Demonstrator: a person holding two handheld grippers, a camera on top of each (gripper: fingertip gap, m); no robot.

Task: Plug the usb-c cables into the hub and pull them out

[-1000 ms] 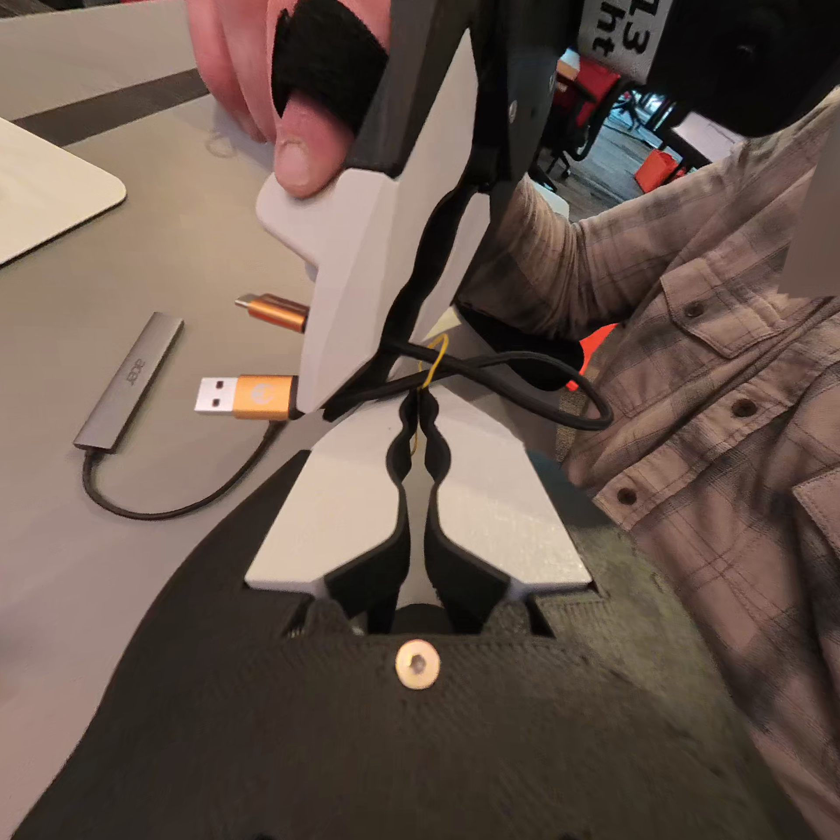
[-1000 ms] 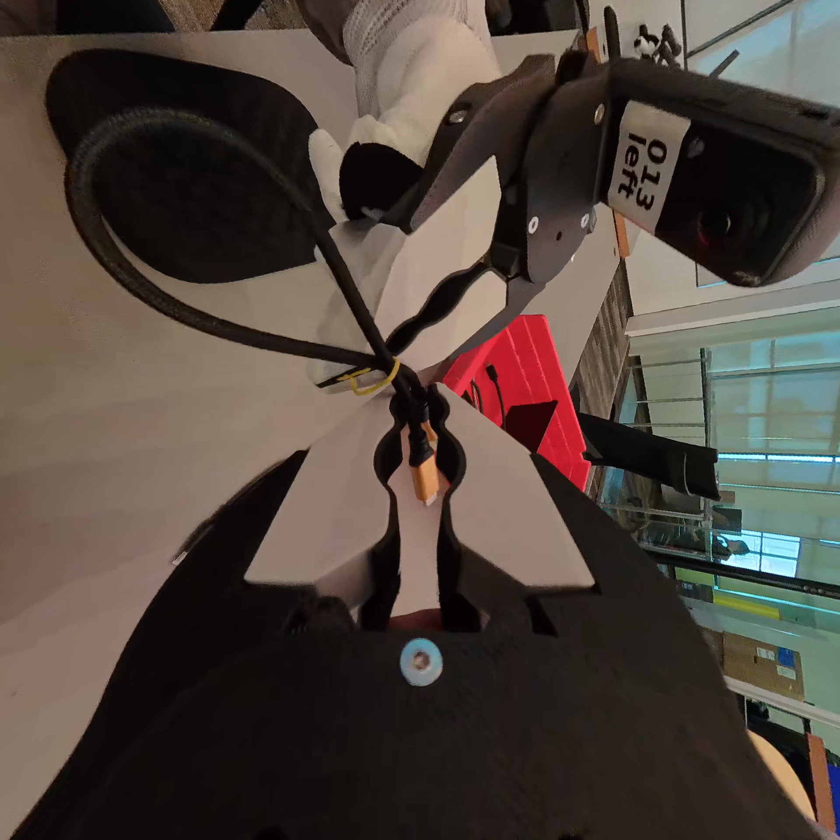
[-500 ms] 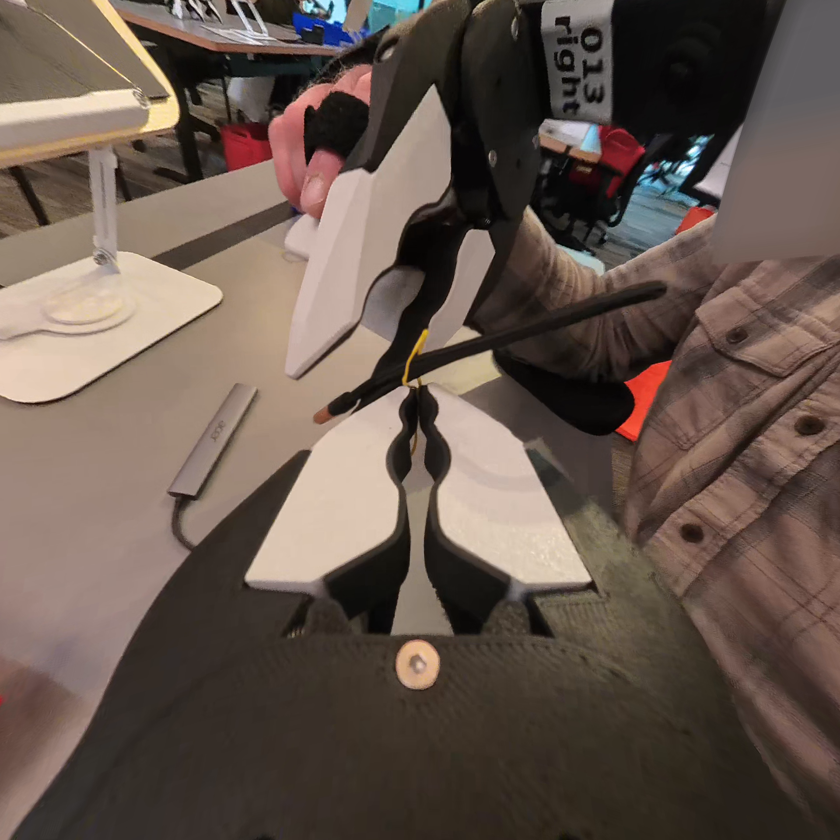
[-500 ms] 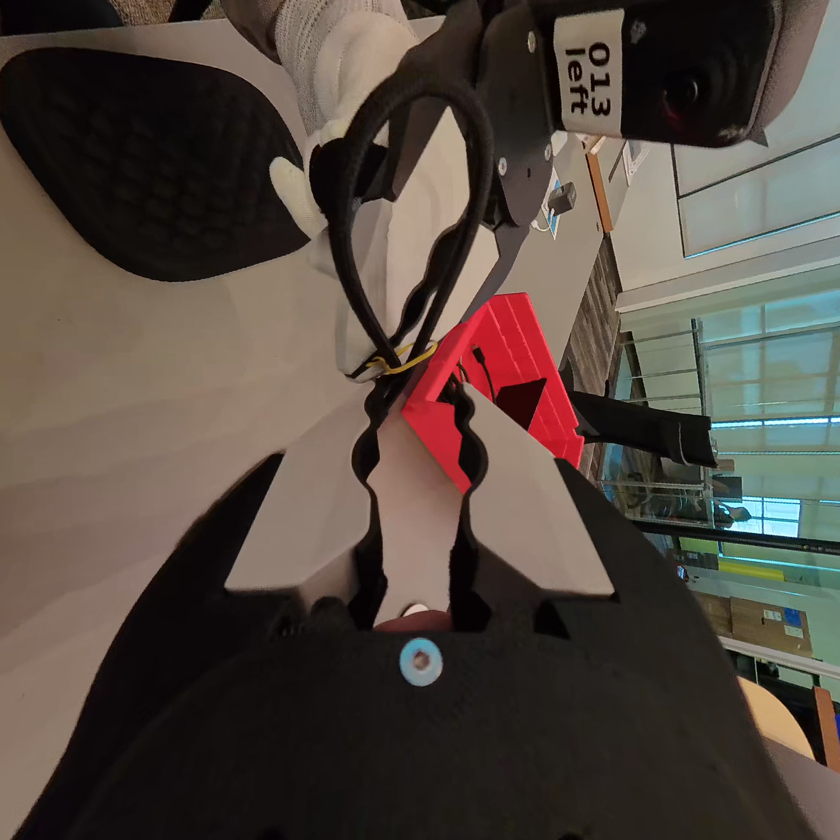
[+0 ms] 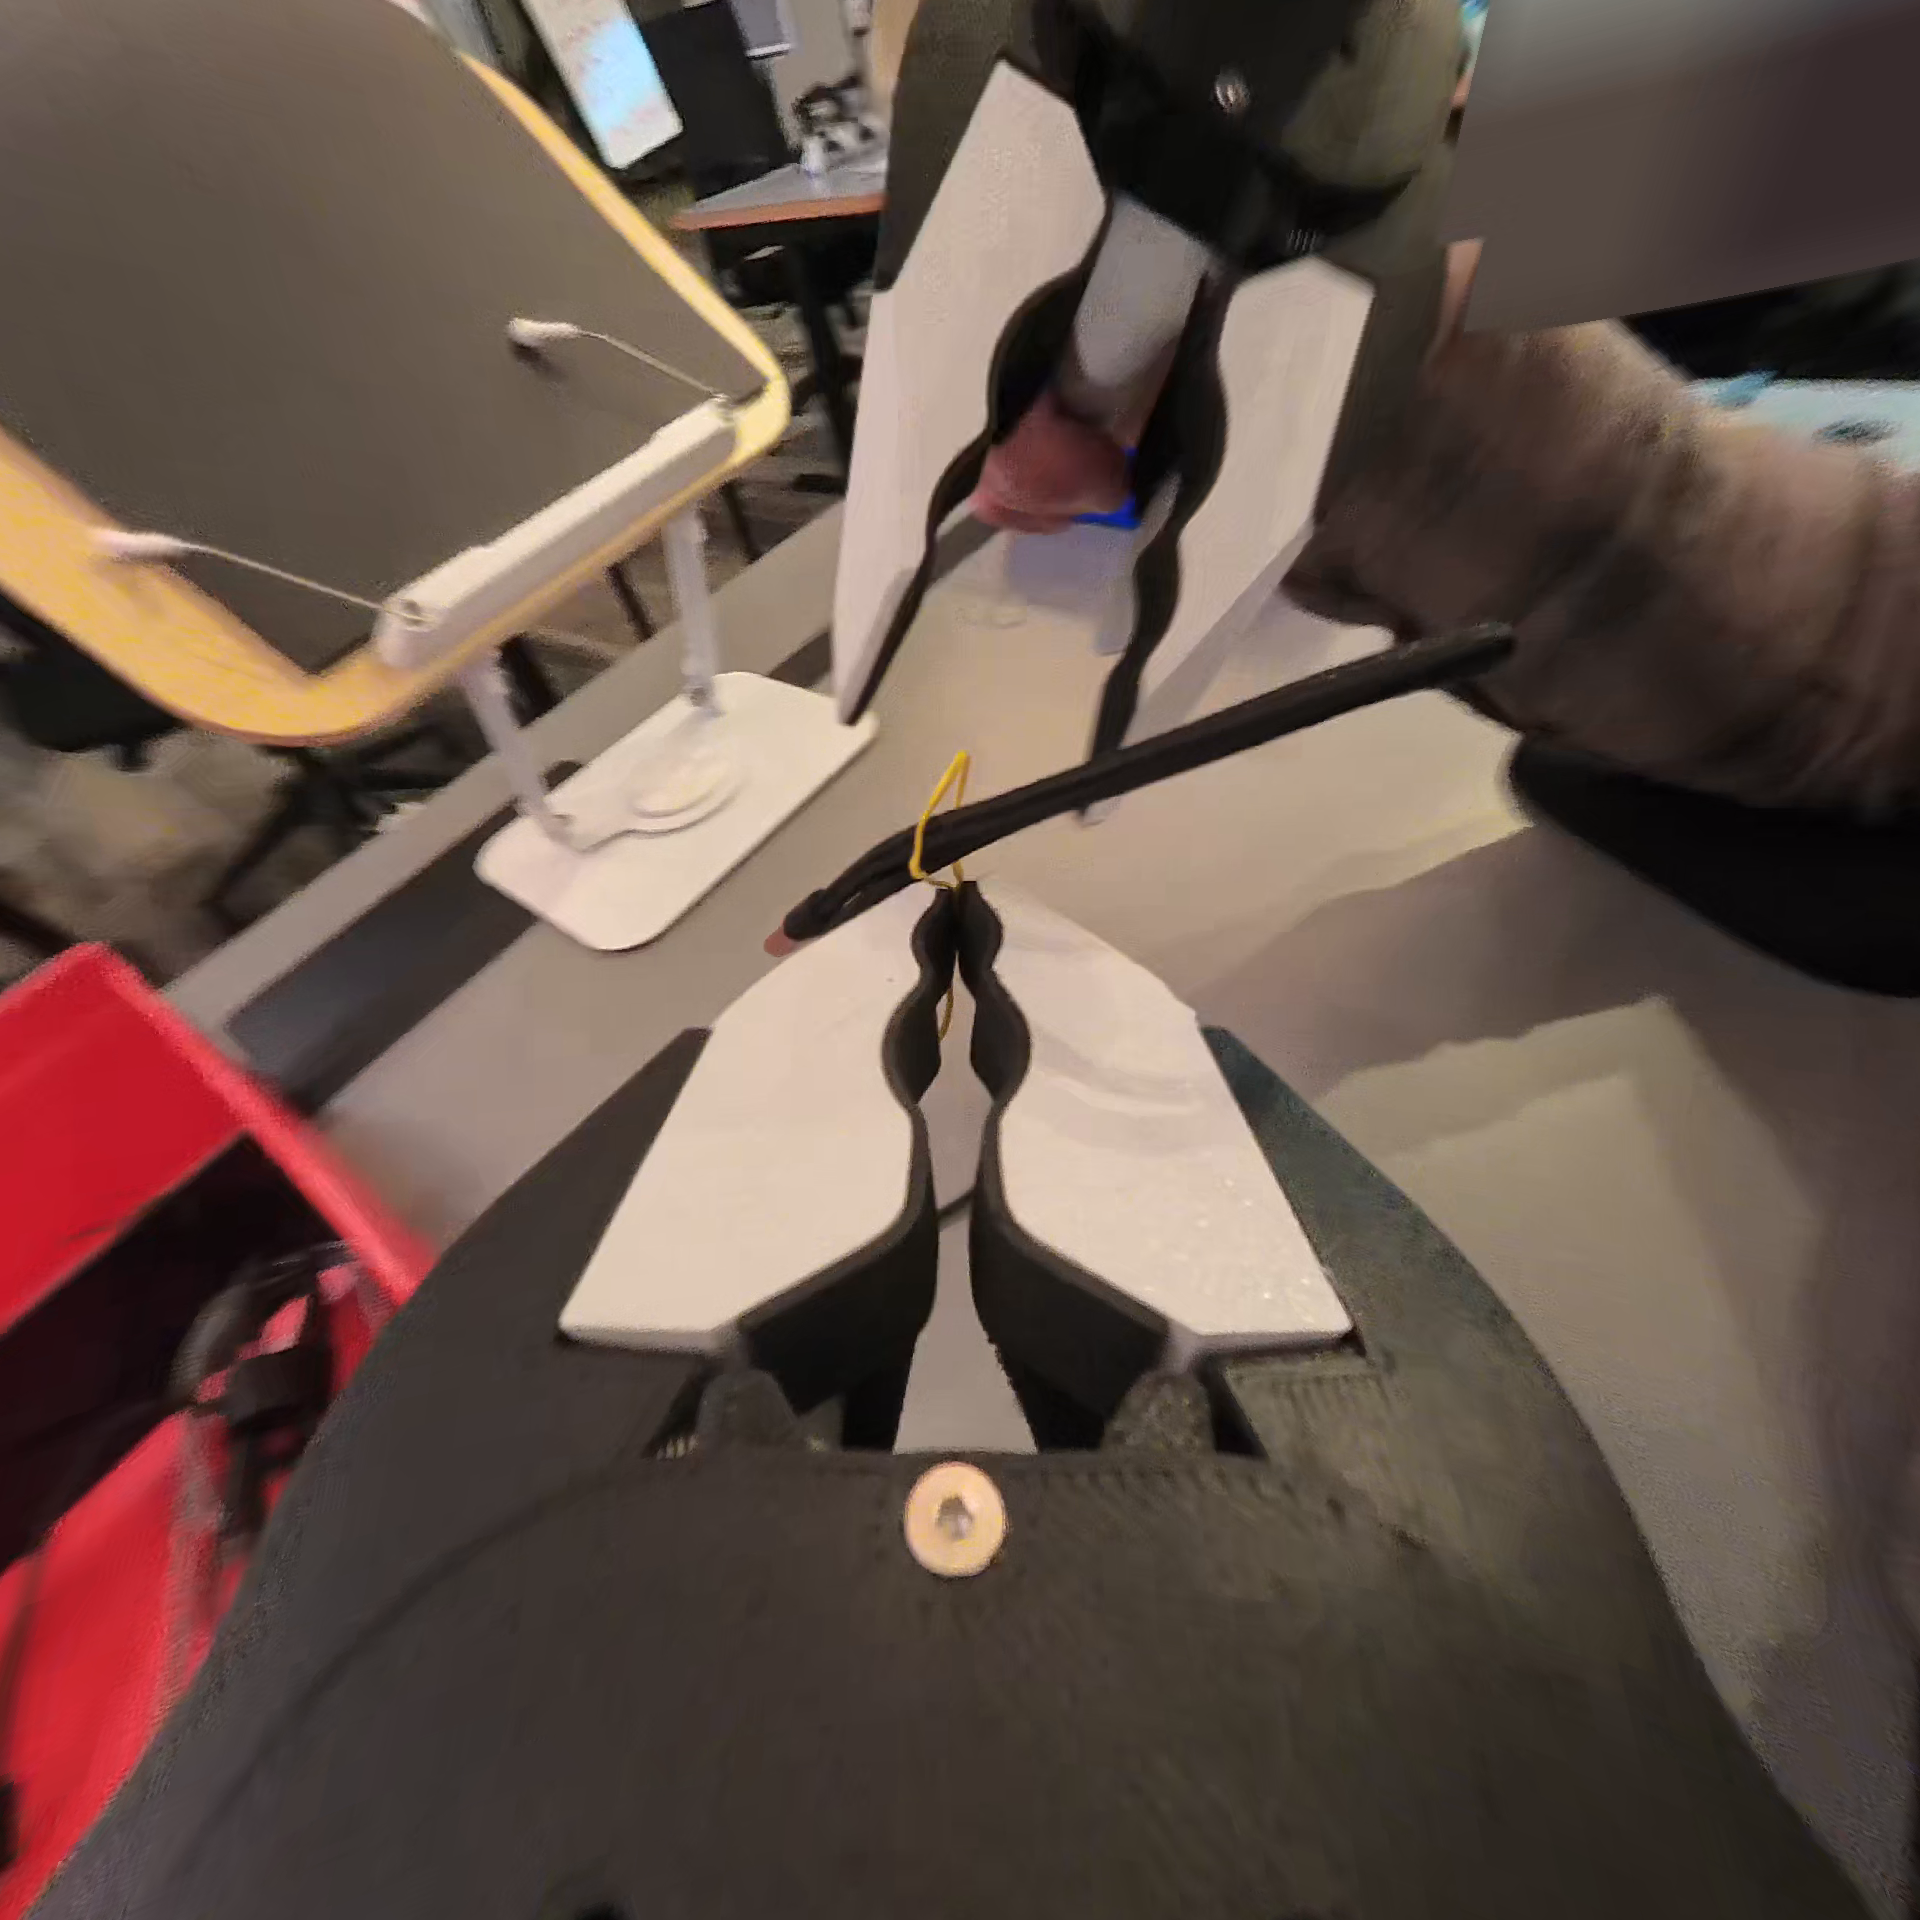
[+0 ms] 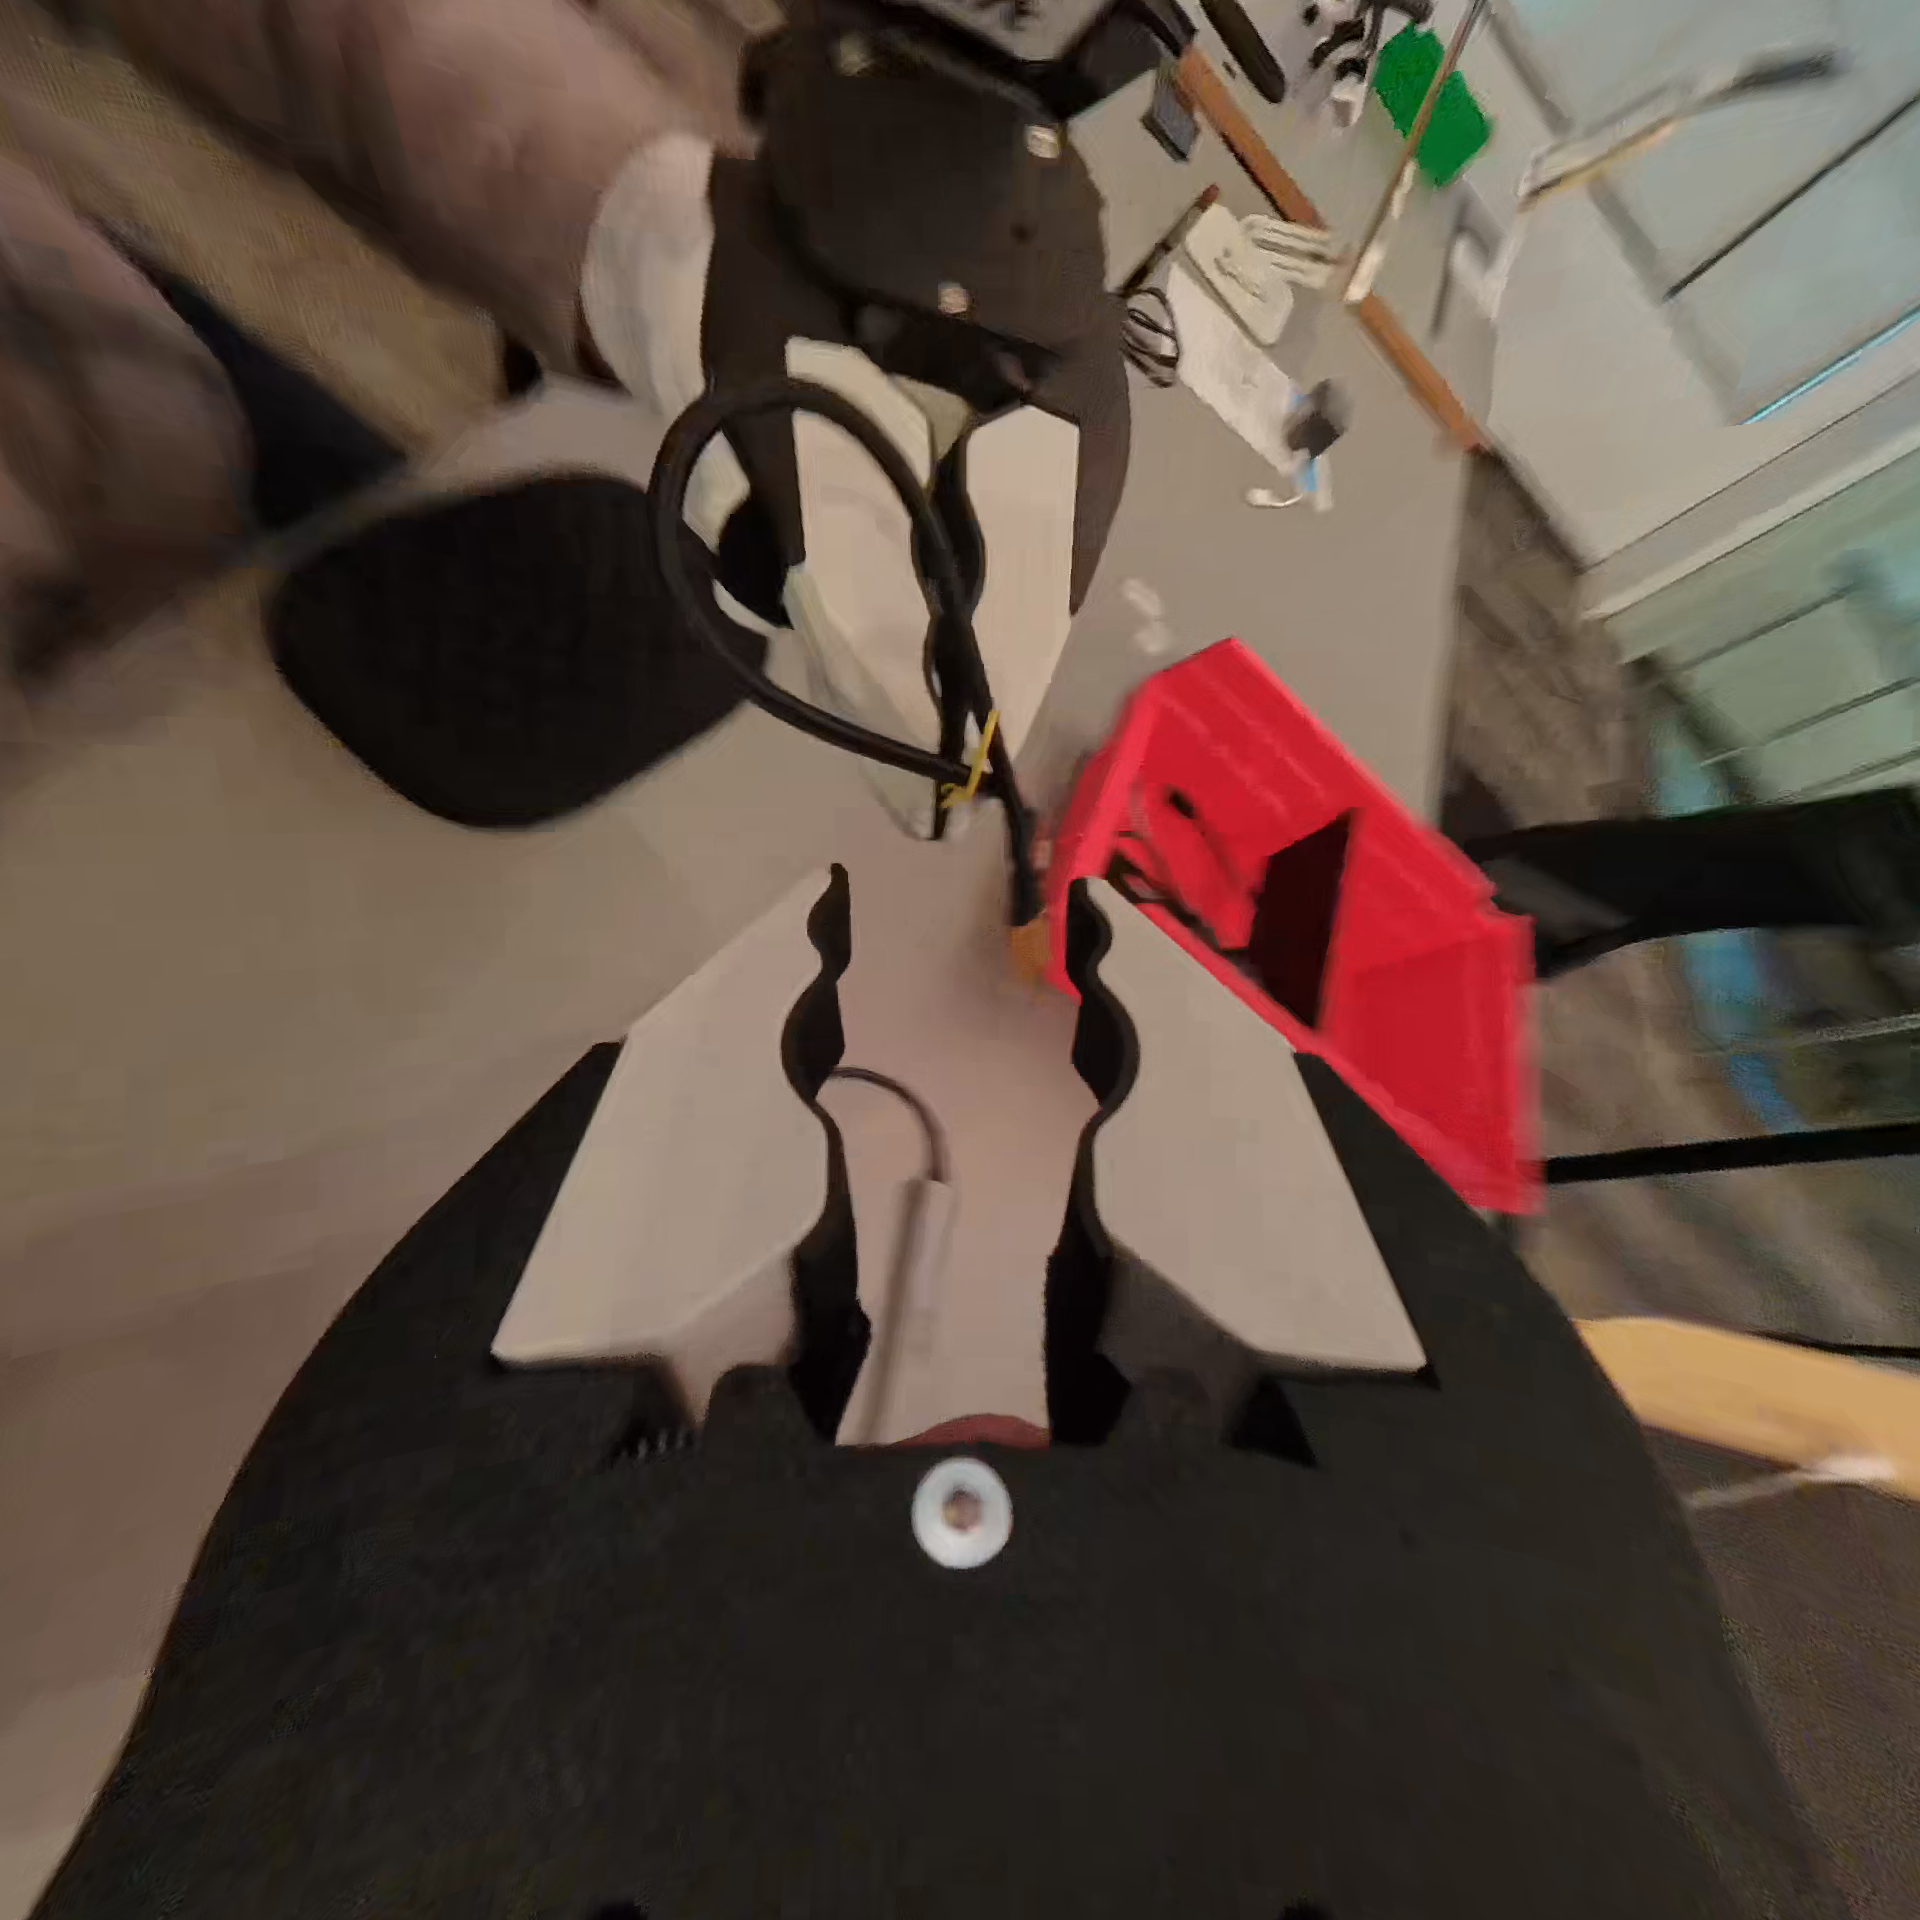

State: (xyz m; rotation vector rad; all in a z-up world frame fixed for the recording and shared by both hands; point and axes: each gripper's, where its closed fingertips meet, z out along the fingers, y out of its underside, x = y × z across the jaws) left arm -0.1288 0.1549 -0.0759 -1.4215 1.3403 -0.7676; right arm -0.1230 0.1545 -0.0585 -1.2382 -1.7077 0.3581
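Observation:
My left gripper (image 5: 957,902) is shut on the yellow tie (image 5: 940,821) that binds a coiled black USB cable (image 5: 1195,743). The cable hangs above the grey table with one plug end (image 5: 779,940) sticking out left. In the right wrist view the cable (image 6: 727,665) forms a loop below the left gripper (image 6: 940,821), with an orange plug (image 6: 1029,948) hanging down. My right gripper (image 6: 956,894) is open and empty; it also shows in the left wrist view (image 5: 977,727). The grey hub (image 6: 914,1278) lies on the table between the right gripper's jaws.
A red bin (image 6: 1299,790) with cables inside stands near the hanging plug; it also shows in the left wrist view (image 5: 94,1122). A black pad (image 6: 488,665) lies on the table. A white stand (image 5: 665,810) holds a wood-edged board (image 5: 312,343).
My right gripper opened, let go of the orange plug and drew back. My left gripper swung round with the tied cable, and the red bin came into its view.

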